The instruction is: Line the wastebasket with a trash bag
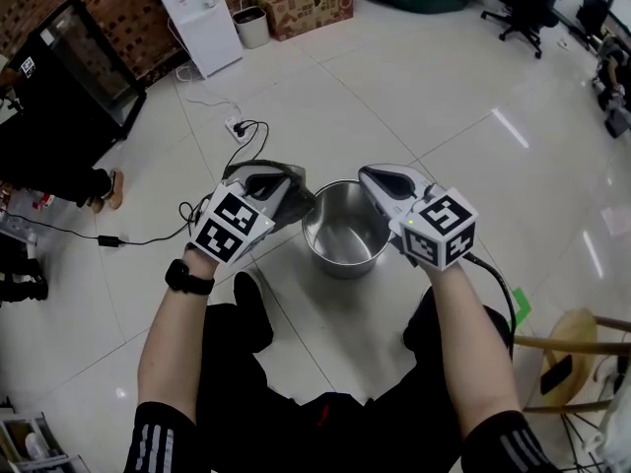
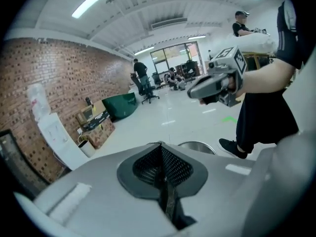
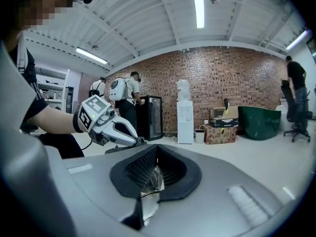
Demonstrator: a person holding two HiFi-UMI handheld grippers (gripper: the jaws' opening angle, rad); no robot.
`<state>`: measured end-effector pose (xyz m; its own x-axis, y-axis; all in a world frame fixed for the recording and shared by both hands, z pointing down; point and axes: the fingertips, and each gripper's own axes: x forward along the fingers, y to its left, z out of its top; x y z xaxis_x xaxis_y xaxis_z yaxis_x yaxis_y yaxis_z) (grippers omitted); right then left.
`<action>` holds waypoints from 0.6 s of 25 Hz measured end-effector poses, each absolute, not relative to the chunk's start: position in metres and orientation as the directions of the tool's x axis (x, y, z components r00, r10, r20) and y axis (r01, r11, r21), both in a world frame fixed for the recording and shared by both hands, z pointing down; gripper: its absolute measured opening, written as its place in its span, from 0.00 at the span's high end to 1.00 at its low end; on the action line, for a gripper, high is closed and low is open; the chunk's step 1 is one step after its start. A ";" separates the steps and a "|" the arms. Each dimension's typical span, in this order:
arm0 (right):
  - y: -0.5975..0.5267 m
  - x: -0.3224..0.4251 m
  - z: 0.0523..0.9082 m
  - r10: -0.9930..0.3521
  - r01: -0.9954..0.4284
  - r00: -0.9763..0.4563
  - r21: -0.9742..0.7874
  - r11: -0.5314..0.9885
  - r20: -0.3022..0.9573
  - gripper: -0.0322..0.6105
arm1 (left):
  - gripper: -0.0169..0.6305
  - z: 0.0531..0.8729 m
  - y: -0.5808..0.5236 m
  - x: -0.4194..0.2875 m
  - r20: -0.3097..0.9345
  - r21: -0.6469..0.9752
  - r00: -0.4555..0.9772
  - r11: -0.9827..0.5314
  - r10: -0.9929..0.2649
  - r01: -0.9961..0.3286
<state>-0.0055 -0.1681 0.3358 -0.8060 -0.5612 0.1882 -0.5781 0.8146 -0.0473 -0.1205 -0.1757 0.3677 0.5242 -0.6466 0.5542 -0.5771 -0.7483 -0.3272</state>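
- The person is standing over the wastebasket (image 1: pixel 343 260), a shiny metal pail sitting upright on the white tiled floor (image 1: pixel 424 97), just ahead of the person's shoes. Its metal inside is showing.
- The left gripper (image 1: pixel 276 187) is hovering above the pail's left side. Its jaws are pressed together on a fold of the dark grey trash bag (image 1: pixel 298 198).
- The bag is bunching around that gripper's tips and reaching toward the pail's rim. Whether it is touching the rim cannot be told.
- In the left gripper view, a dark strip of the bag (image 2: pixel 168 201) is running down the slit between the closed jaws of the left gripper (image 2: pixel 160 172). The pail's rim (image 2: pixel 197 145) is showing just beyond them.
- The right gripper (image 1: pixel 373 177) is hovering over the pail's right side. Its jaws are also pressed together, pinching a crinkled, glossy bit of the bag film (image 3: pixel 150 179) in the right gripper view.
- The 2 grippers are pointing toward each other across the pail. The right one (image 2: pixel 193 93) is appearing in the left gripper view, and the left one (image 3: pixel 139 142) in the right gripper view.
- A black watch (image 1: pixel 187 279) is sitting on the left wrist.
- A white water dispenser (image 1: pixel 197 18) is standing by the brick wall, well apart from the pail, with a cardboard box (image 1: pixel 306 10) near it.
- A power strip (image 1: pixel 237 126) is lying on the tiles beyond the pail.
- A wooden stool (image 1: pixel 577 348) is standing at the right edge of the head view.
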 end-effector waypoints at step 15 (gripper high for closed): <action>-0.196 0.059 0.314 -0.678 -0.688 -0.725 -0.145 0.711 0.121 0.94 | 0.97 0.352 -0.154 0.007 0.530 -0.373 0.671 -0.853 -0.519 -0.365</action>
